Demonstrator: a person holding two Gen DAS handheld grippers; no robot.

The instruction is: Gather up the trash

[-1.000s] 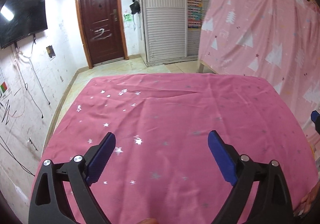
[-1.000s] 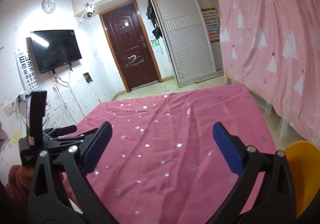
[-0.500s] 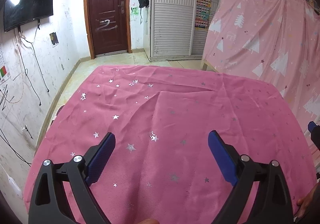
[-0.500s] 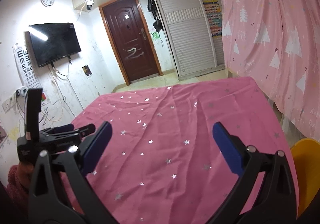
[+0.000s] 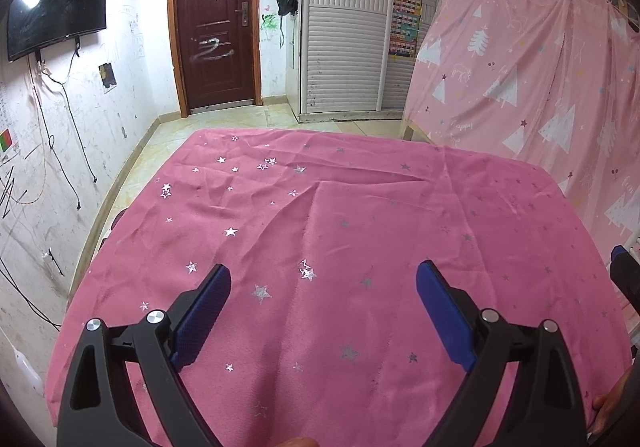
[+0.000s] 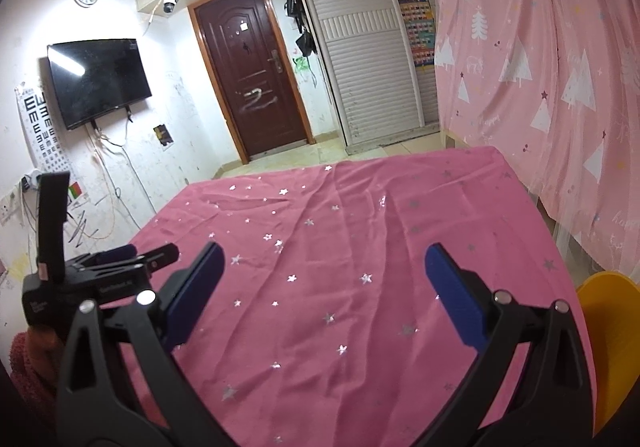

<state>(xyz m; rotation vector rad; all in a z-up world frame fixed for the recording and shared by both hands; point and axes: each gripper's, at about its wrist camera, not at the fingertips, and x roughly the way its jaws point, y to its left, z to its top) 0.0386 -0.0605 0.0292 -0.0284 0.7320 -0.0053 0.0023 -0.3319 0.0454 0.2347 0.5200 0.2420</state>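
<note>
Pink tablecloth (image 5: 360,227) spans table; both grippers' jaws apart.

From my right wrist I see one thing that belongs to the job: a yellow bin (image 6: 604,347), plain and smooth, with a rounded rim. It sits just off the right edge of the table (image 6: 360,247), by the near right corner and lower than the tabletop. Only part of it shows, and I cannot see inside.

Bin (image 6: 608,347) right of table (image 6: 360,247).
</note>
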